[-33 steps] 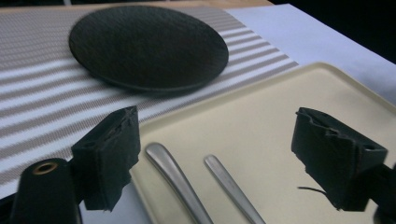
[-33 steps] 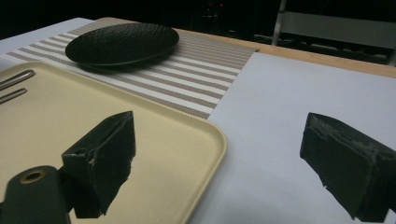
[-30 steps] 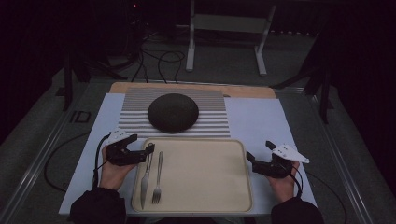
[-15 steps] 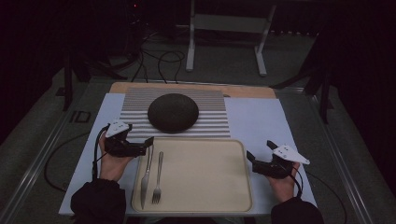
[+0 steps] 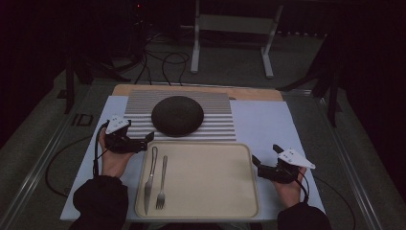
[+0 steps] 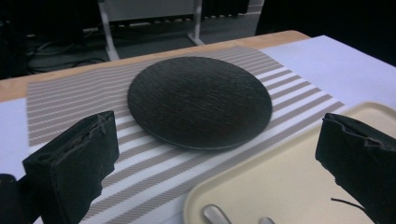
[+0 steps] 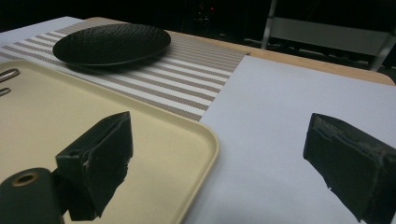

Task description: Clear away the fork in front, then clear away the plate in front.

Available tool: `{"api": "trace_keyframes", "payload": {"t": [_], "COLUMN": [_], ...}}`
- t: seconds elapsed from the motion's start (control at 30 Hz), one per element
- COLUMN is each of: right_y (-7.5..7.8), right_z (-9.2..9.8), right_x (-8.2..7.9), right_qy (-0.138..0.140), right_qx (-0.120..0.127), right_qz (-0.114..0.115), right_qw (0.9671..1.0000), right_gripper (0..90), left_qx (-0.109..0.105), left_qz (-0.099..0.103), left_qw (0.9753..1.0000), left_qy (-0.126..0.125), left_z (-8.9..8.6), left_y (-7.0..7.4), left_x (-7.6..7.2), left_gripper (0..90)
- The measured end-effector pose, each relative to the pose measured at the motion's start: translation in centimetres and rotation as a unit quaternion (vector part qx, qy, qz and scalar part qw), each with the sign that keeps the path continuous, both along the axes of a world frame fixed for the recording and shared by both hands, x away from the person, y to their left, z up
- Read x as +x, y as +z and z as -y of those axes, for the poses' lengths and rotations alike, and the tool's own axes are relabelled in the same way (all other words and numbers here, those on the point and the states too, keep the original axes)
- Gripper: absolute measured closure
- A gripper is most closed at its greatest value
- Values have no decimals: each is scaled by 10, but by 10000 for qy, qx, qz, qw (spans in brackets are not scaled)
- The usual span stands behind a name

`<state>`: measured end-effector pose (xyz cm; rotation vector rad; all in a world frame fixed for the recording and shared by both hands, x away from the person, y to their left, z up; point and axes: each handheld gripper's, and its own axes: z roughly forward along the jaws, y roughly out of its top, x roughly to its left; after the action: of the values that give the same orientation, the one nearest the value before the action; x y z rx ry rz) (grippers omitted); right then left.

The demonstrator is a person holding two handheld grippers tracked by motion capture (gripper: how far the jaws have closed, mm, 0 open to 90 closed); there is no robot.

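Dark floor and cables surround a white-covered table (image 5: 258, 120). On it, the cream tray (image 5: 210, 177) holds a knife (image 5: 150, 172) and fork (image 5: 162, 182); the black plate (image 5: 177, 115) sits empty on the striped mat (image 5: 218, 112). Left gripper (image 5: 139, 143) and right gripper (image 5: 261, 165) both gape wide, holding nothing. The left gripper view reveals the plate's ribbed texture.

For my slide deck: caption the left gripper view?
Open left gripper faces round black textured plate on striped placemat.
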<state>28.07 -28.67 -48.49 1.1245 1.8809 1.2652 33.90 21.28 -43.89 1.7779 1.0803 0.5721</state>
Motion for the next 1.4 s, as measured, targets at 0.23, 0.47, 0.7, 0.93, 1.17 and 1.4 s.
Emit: {"api": "trace_keyframes", "payload": {"t": [0.23,0.47,0.7,0.93,1.17,1.4], "right_y": [0,-1,-1,-1,-1,-1], "right_z": [-1,-1,-1,0,0,0], "right_x": [0,1,1,2,1,1], "right_qy": [11,5,5,-1,-5,2], "right_qx": [8,-10,-18,-16,-14,-20], "right_qz": [-21,-33,-35,-27,-24,-33], "right_qw": [10000,10000,10000,10000,10000,10000], "right_gripper": [82,82,82,82,82,82], "left_qx": [118,188,136,80,-11,-27], "left_qz": [114,91,34,-49,-189,-263], "left_qw": [9999,9998,9999,9999,9998,9996], "left_qy": [4,21,27,40,22,57], "left_z": [0,4,4,3,2,-1], "left_y": [3,4,4,5,1,-2], "left_x": [9,15,21,27,35,41], "left_gripper": [2,2,2,2,1,2]}}
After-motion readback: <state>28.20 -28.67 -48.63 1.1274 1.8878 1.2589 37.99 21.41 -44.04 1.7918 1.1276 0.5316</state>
